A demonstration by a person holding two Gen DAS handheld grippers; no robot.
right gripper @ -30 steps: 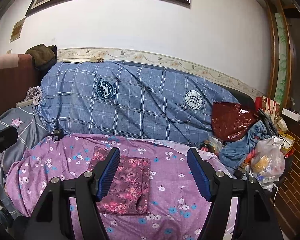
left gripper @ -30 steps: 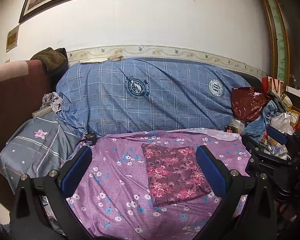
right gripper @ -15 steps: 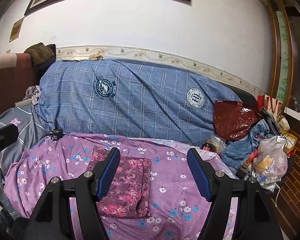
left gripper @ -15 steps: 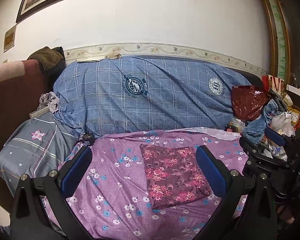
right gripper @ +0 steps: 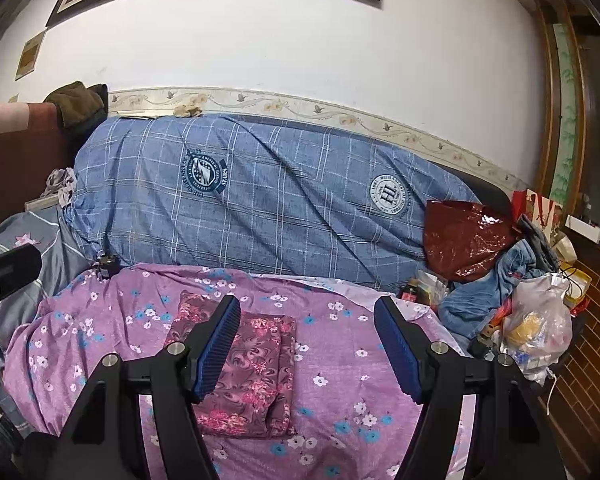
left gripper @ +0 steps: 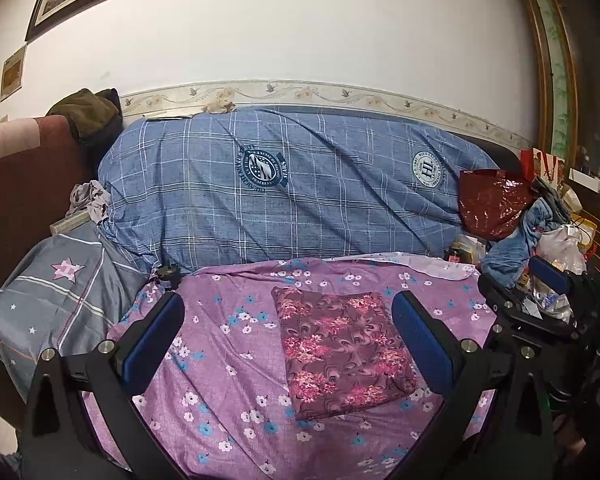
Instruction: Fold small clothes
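A maroon floral garment (left gripper: 340, 344) lies folded into a flat rectangle on the purple flowered sheet (left gripper: 228, 360). It also shows in the right wrist view (right gripper: 252, 376). My left gripper (left gripper: 288, 320) is open and empty, held above and in front of the garment. My right gripper (right gripper: 308, 328) is open and empty, held above the sheet with its left finger over the garment's left part. The right gripper's body shows at the right edge of the left wrist view (left gripper: 540, 300).
A blue checked cover (left gripper: 284, 184) drapes the sofa back. A grey star-patterned cushion (left gripper: 60, 292) lies at the left. A red plastic bag (right gripper: 468, 240), blue clothes (right gripper: 500, 284) and a clear bag (right gripper: 540, 328) pile up at the right. A brown armrest (left gripper: 20, 184) stands left.
Both grippers have pulled back and lifted slightly from the sofa; the folded garment lies still. Both stay open.
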